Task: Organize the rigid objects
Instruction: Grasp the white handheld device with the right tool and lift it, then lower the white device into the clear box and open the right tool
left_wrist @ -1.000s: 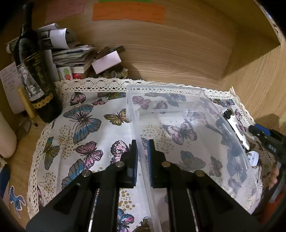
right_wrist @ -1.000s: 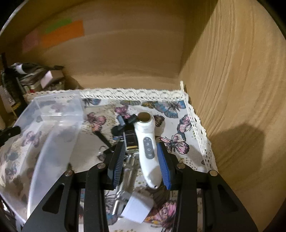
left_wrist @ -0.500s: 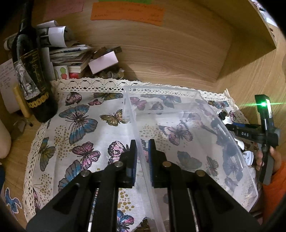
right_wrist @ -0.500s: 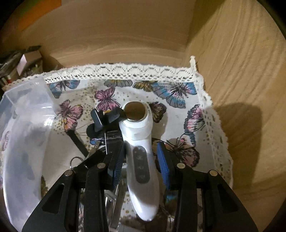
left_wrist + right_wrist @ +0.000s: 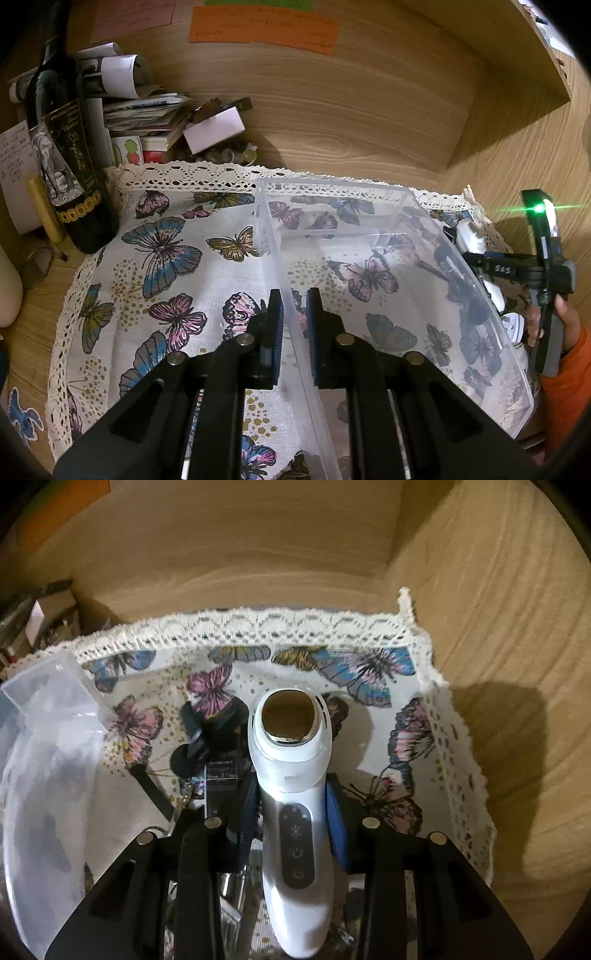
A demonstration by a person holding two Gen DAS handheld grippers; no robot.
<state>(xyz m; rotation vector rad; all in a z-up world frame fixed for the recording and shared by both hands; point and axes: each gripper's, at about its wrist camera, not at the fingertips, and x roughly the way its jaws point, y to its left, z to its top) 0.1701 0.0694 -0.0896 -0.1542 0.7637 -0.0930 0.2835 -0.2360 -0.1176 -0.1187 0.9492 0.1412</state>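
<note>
A clear plastic bin (image 5: 369,236) stands on the butterfly cloth (image 5: 166,266). My left gripper (image 5: 294,314) is shut on the bin's left wall. A white handheld device (image 5: 291,775) with a metal head and grey button panel lies on the cloth right of the bin (image 5: 40,746). My right gripper (image 5: 290,805) straddles its neck, blue pads touching or nearly touching both sides. The device rests on the cloth. The right gripper also shows in the left wrist view (image 5: 543,266), beyond the bin's right wall.
A black clip-like object and a dark small bottle (image 5: 218,760) lie left of the device. A wine bottle (image 5: 62,155), stacked papers and a white box (image 5: 214,129) stand at the back left. Wooden walls close the back and right (image 5: 498,627).
My right gripper has moved forward and down over the white device, and its jaws have narrowed around the neck. My left gripper has kept its hold on the bin wall.
</note>
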